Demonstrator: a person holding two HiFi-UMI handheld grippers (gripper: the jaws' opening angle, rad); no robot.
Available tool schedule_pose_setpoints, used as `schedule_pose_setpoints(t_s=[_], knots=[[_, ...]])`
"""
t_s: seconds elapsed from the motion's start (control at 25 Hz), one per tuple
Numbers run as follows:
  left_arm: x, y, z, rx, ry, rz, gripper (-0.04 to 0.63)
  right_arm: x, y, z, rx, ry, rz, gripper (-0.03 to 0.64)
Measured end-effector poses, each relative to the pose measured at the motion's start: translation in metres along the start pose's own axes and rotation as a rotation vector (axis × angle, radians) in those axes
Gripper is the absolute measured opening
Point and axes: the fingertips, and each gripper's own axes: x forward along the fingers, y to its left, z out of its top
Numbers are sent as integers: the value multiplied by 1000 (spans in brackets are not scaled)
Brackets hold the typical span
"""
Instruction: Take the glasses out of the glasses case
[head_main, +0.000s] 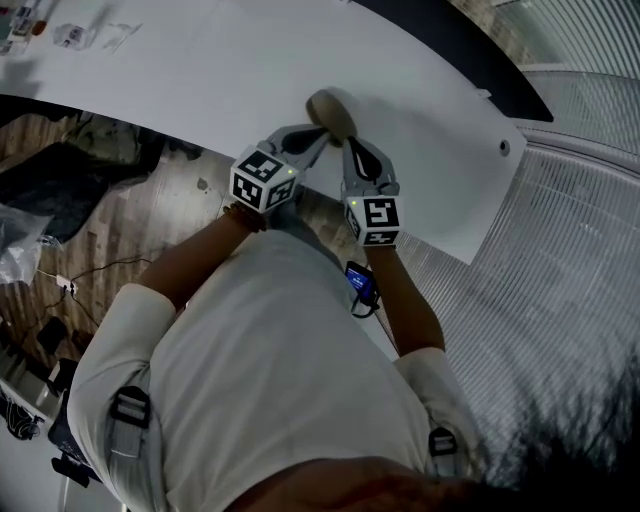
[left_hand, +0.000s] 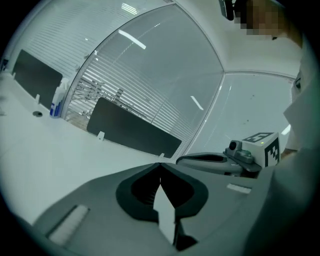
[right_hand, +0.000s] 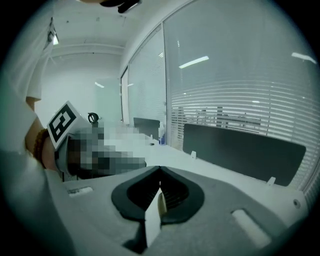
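Glasses case (head_main: 330, 112), a tan rounded shape, was seen lying on the white desk (head_main: 200, 80) near its front edge, in the head view only; whether it was open or closed could not be made out. Just below it in that view the tips of both grippers were found close together. The left gripper (head_main: 322, 137) was slanted in from the left and the right gripper (head_main: 351, 146) from the right, both just beside the case; contact could not be told. In each gripper's own view the jaws were seen pressed together, with nothing between them. A wooden floor (head_main: 130, 220) was shown below the desk's edge. Farther along the desk a dark partition panel (left_hand: 132, 132) was stood upright, a spray bottle (left_hand: 57, 100) was set near another panel, and slatted blinds (right_hand: 240, 107) were seen behind
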Motion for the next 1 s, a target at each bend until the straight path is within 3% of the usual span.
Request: schedule_pose_setpoints(t_s=[0.24,0.52,0.8,1.0], knots=[[17,38,-36,-66,41,74,5,43,-11,-43,-110,104,17,0],[38,80,-81,-54,126,163,5,92,-20,-90,-181,193,39,-1],[48,94,-97,-92,160,193,36,101,-16,-101,-230,218,45,2],[52,114,-122,-135,218,260,112,107,-16,-111,-294,255,45,129]])
